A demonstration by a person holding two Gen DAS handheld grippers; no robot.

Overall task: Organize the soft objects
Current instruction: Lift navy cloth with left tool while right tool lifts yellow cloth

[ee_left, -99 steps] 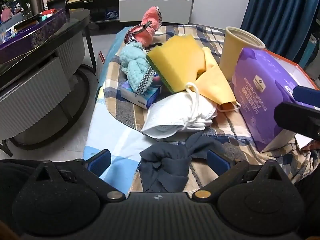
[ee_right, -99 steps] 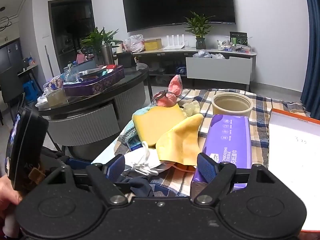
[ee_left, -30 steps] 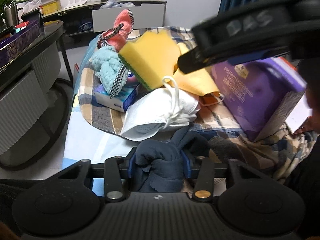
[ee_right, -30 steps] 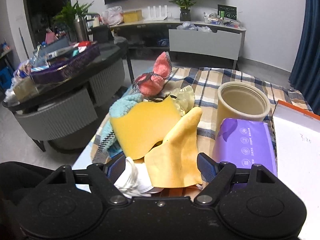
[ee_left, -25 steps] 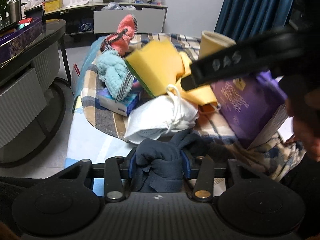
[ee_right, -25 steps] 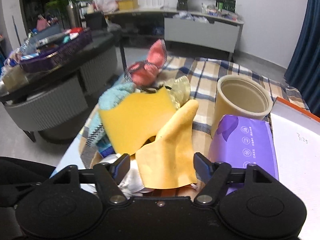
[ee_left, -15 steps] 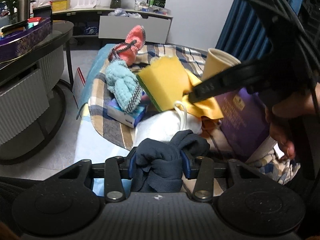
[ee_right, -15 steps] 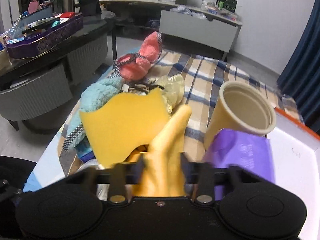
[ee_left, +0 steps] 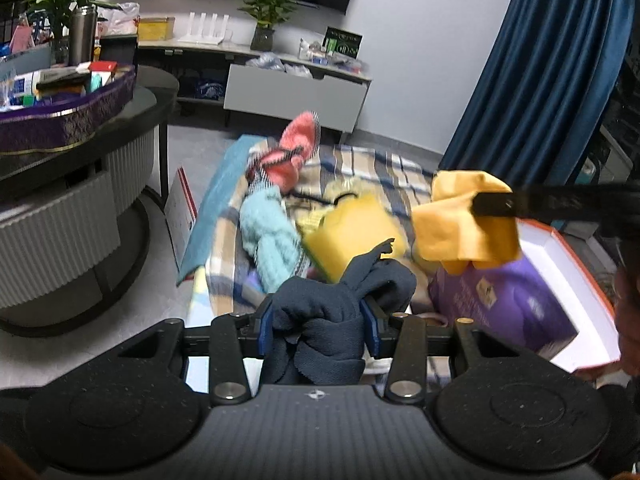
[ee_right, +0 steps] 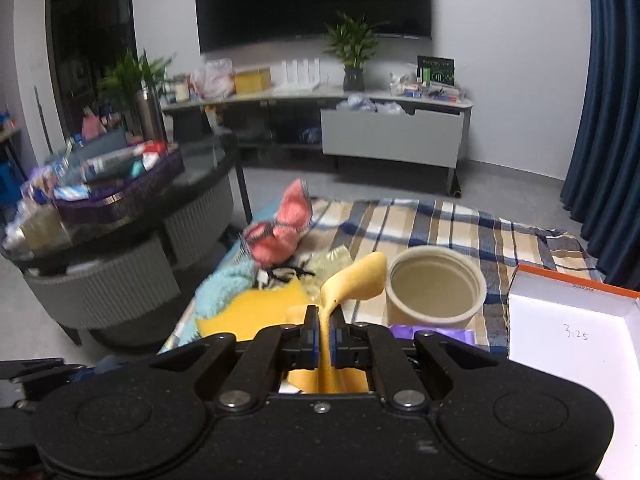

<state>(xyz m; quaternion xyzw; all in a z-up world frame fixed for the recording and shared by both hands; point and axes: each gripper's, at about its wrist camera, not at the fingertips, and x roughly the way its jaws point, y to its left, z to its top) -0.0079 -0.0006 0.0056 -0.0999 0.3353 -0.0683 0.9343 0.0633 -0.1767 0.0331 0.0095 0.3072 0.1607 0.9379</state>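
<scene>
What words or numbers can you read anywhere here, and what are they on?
"3:25", roughly, handwritten inside the white box.
Purple pack: a small label, too blurred to read.
Green sign on the TV shelf: too small to read.
Right gripper arm: pale marks, blurred.

Dark television (ee_right: 312, 0) above a low console (ee_right: 392, 140); blue curtain (ee_left: 540, 80) at right.

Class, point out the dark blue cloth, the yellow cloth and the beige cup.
dark blue cloth (ee_left: 320, 320), left wrist view, bunched middle.
yellow cloth (ee_right: 356, 276), right wrist view, upper flap.
beige cup (ee_right: 434, 314), right wrist view, front wall.
</scene>
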